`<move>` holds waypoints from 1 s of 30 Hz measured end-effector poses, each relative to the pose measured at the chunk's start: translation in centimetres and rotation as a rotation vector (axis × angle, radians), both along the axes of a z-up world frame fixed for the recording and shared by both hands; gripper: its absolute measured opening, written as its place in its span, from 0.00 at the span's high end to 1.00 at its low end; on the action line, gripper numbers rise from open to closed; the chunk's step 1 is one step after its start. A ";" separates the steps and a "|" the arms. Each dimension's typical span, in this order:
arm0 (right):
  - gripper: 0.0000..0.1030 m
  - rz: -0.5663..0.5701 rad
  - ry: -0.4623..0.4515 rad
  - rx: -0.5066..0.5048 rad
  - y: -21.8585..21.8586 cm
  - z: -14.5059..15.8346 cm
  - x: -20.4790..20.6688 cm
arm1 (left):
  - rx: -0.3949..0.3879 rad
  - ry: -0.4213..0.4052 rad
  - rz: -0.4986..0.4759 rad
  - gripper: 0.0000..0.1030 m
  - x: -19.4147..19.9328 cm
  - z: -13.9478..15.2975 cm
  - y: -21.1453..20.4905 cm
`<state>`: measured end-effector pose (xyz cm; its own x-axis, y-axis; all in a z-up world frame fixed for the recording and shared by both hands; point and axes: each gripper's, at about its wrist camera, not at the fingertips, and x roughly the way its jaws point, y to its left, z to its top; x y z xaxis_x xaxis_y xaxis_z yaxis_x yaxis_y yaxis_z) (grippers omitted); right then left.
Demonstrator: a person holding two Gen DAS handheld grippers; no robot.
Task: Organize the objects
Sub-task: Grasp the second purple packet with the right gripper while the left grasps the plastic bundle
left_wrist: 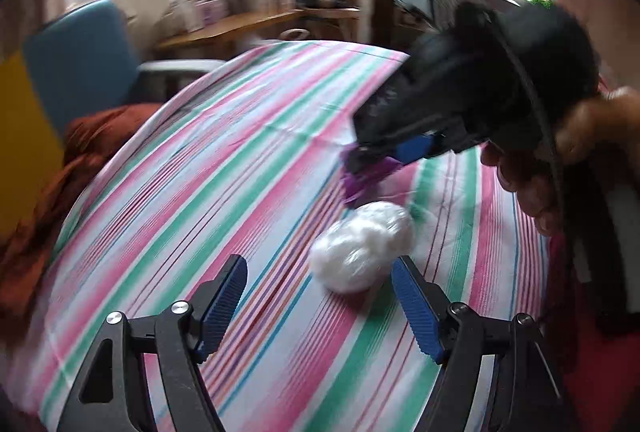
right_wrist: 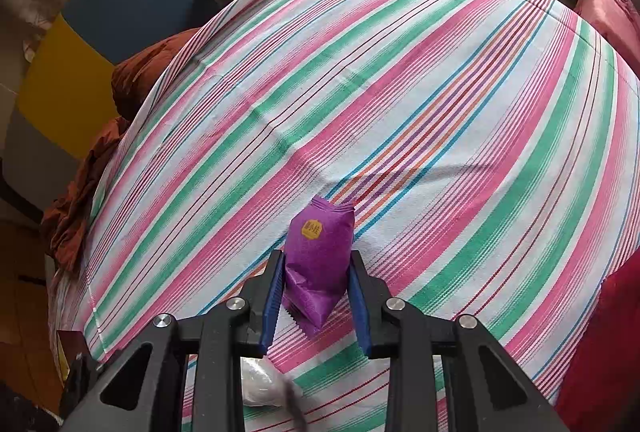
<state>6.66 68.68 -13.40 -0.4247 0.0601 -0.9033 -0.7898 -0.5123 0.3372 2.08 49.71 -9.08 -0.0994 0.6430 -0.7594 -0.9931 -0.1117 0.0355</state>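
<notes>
My right gripper (right_wrist: 316, 264) is shut on a purple snack packet (right_wrist: 318, 256) with a yellow label, held above the striped bedsheet (right_wrist: 400, 92). In the left wrist view the right gripper (left_wrist: 360, 168) hangs over the sheet (left_wrist: 200, 172) with the purple packet (left_wrist: 366, 180) in its blue pads. A white plastic-wrapped bundle (left_wrist: 362, 246) lies on the sheet just below it. My left gripper (left_wrist: 320, 272) is open and empty, with the white bundle just ahead of its right finger. The bundle also shows in the right wrist view (right_wrist: 260, 384), under the gripper.
An orange-brown blanket (right_wrist: 132, 72) is bunched at the bed's left edge. A blue and yellow chair (right_wrist: 120, 0) stands beyond it. A wooden desk (left_wrist: 240, 24) with boxes stands behind the bed. Red fabric (right_wrist: 600, 332) lies at the right edge.
</notes>
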 end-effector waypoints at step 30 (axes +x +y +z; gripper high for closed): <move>0.72 0.257 0.114 0.014 -4.4 1.1 -5.2 | -0.019 -0.252 0.346 0.64 -1.7 -1.9 -6.8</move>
